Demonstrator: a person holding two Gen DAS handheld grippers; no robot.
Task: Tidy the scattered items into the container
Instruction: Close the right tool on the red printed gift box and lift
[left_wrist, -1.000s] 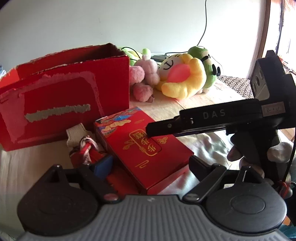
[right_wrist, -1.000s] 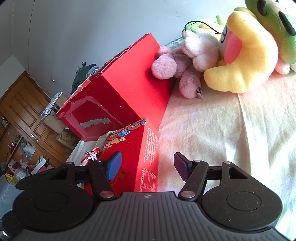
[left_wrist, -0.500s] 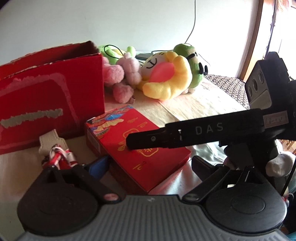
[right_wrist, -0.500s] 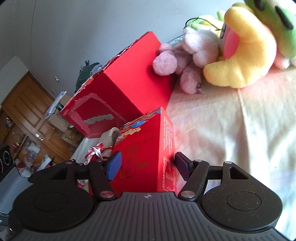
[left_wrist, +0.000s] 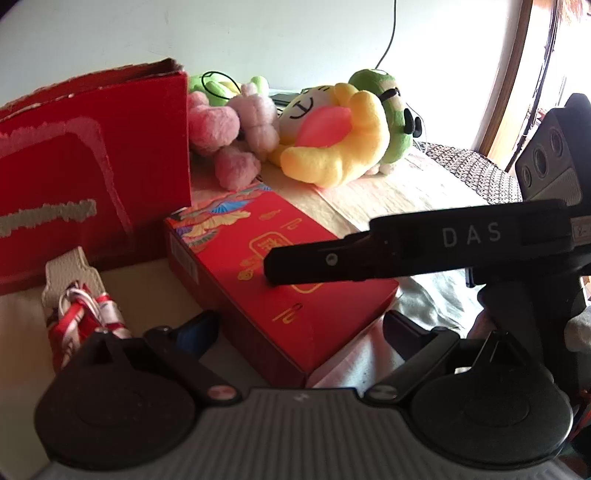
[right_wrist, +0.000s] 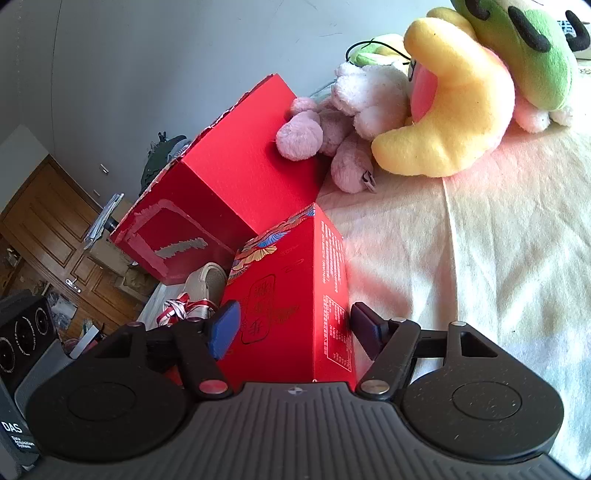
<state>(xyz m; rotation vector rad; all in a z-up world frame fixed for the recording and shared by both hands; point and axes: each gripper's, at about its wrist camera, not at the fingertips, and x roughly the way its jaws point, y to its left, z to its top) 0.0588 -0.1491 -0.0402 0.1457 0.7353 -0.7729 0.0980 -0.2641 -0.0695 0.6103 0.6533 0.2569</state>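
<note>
A tall red open-top container (left_wrist: 92, 177) stands at the left. In front of it a flat red gift box (left_wrist: 280, 280) with gold print lies on the cloth. My right gripper (right_wrist: 295, 326) is open and turned on its side, straddling the gift box (right_wrist: 291, 310); the pads are close to it, not clearly pressing. In the left wrist view one of its fingers (left_wrist: 332, 258) reaches over the box top. My left gripper (left_wrist: 299, 332) is open, with the box's near corner between its fingers. A red-and-white ribbon keychain (left_wrist: 85, 310) on a beige tag lies to its left.
Plush toys lie behind the box: a pink one (left_wrist: 229, 147), a yellow one (left_wrist: 340, 147) and a green one (left_wrist: 384, 107). A cream cloth (right_wrist: 498, 240) covers the surface. A woven mat (left_wrist: 469, 166) lies at the far right, a wooden door (right_wrist: 44, 229) beyond the left edge.
The right gripper has slid around the gift box, which now sits between its jaws instead of left of them. The left gripper has shifted right, away from the keychain, toward the box corner.
</note>
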